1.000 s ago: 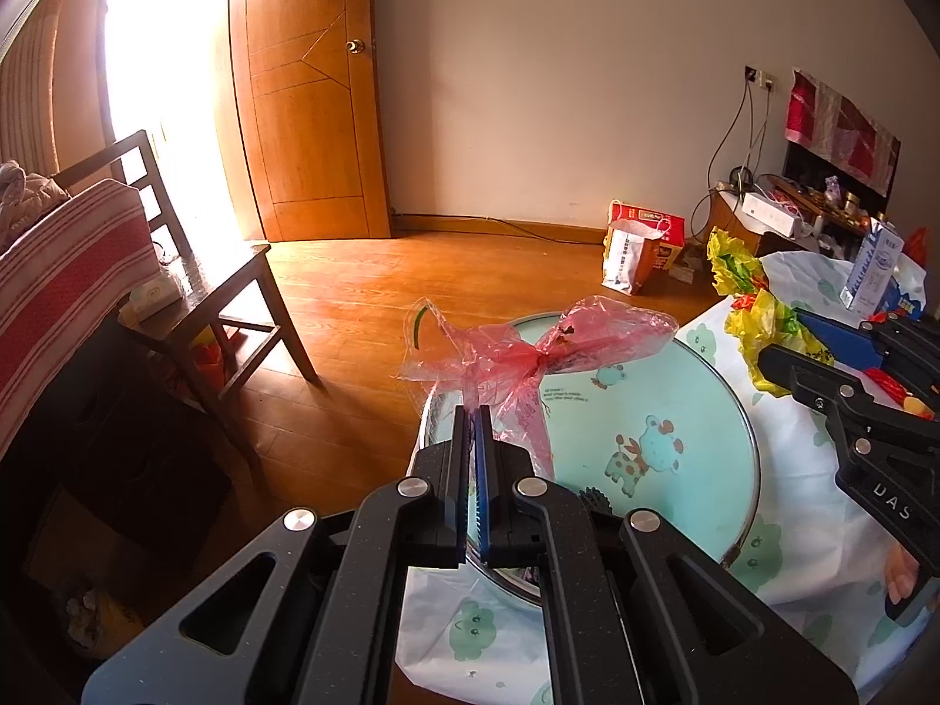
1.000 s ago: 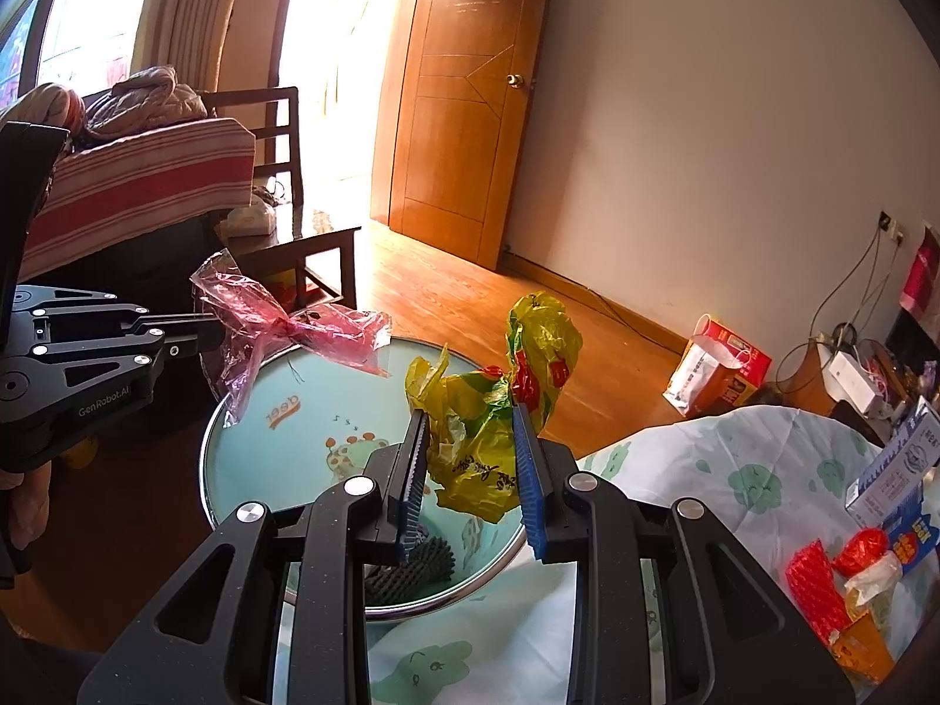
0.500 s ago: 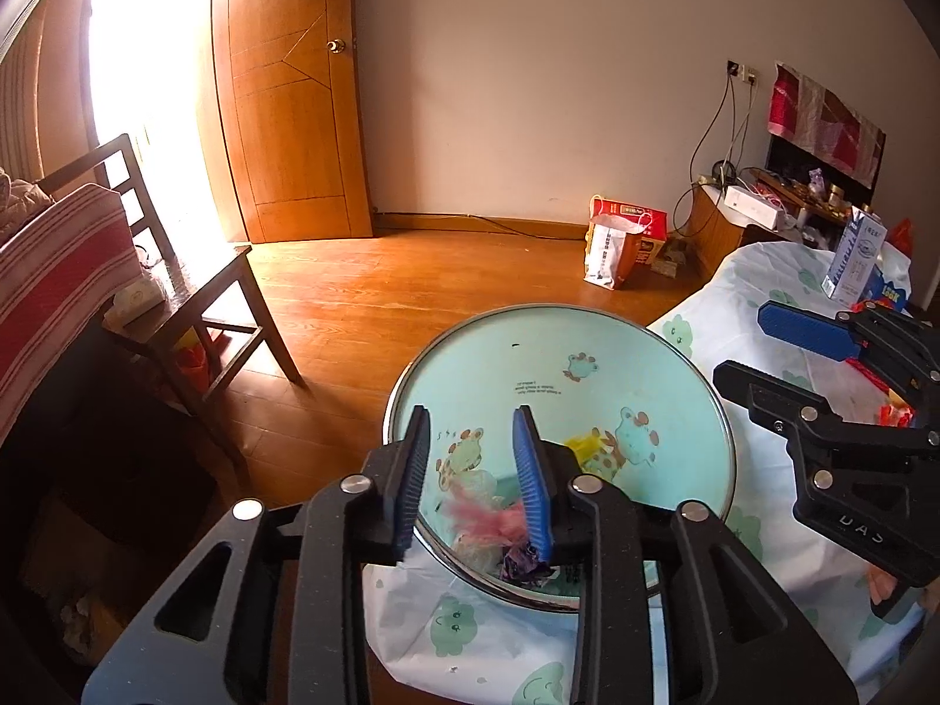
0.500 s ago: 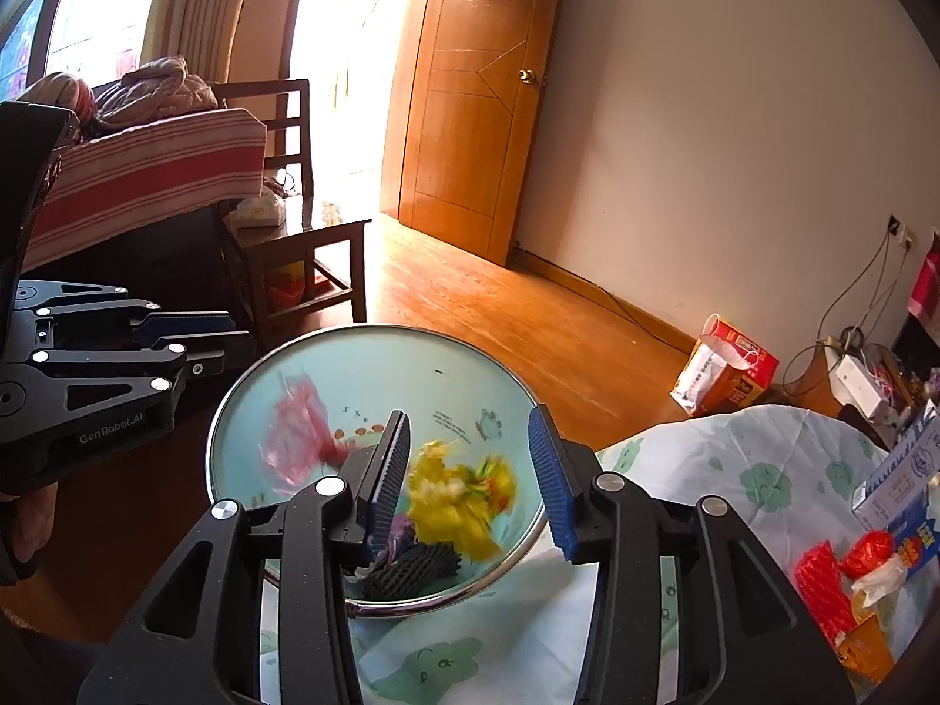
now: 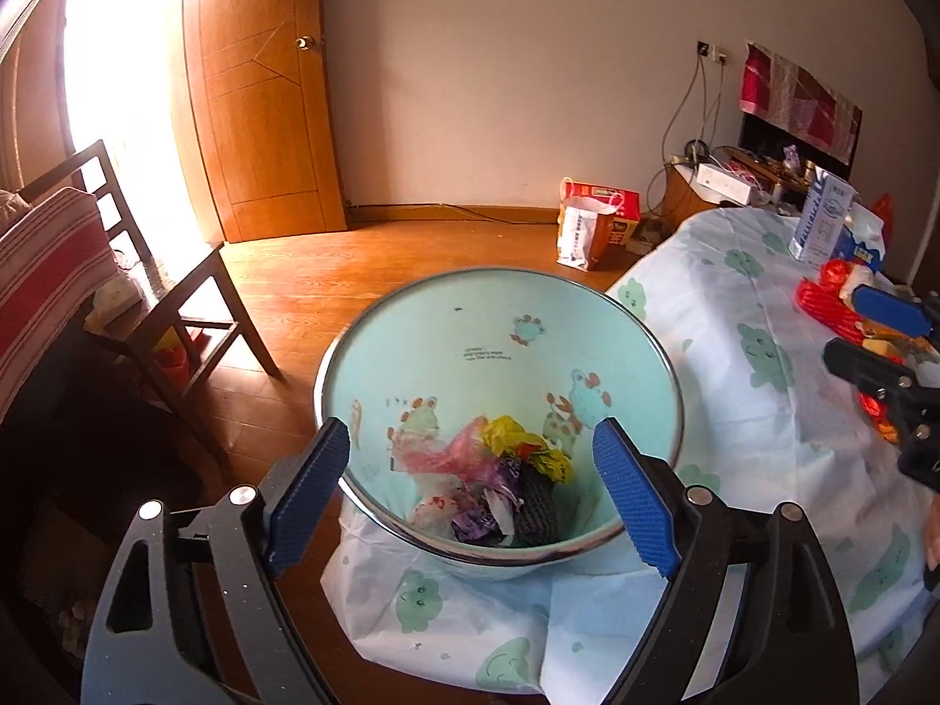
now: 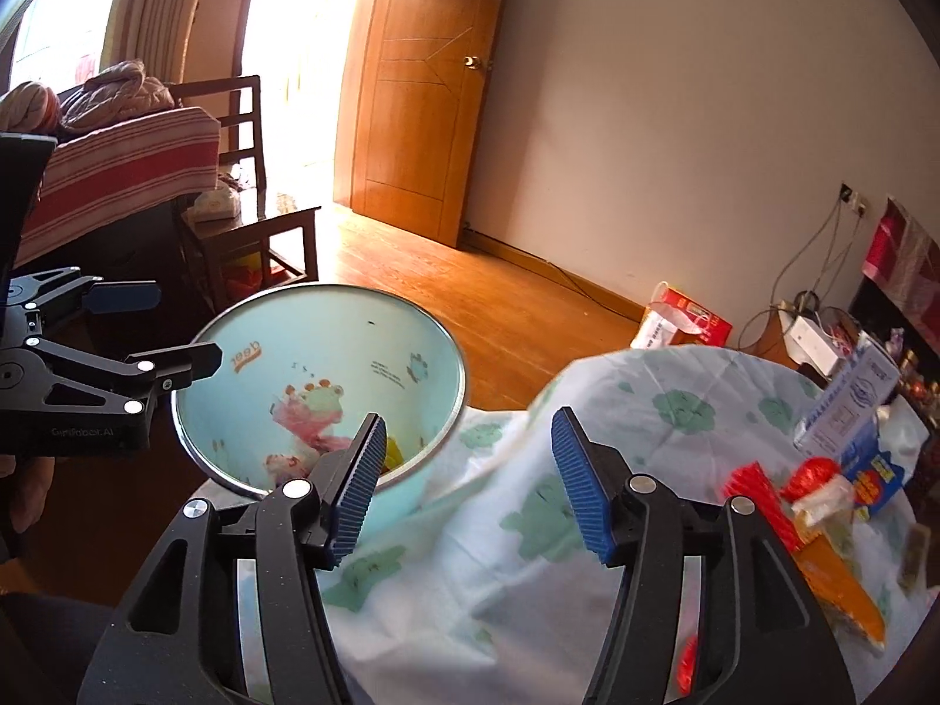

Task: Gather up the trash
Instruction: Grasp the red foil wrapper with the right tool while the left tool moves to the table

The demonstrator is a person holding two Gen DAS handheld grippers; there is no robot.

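Sunlit wooden floor and a half-open door lie behind a tabletop (image 6: 470,576) draped in a cloth printed with green bears. Red and orange wrappers (image 6: 758,499) lie on it, right of the right tool (image 6: 470,487), whose jaws are opening with nothing between them. To take them well, I'd swing right and drop low before closing. The left tool (image 5: 476,487), opening and empty, hangs over the bin (image 5: 499,317), where pink and yellow bags lie.

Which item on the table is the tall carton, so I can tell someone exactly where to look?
Start at the table draped in white cloth with green cartoon prints. At its far end, past the red wrappers, a blue-and-white carton stands upright. It is the only tall boxy item; its neighbours are crumpled and low.
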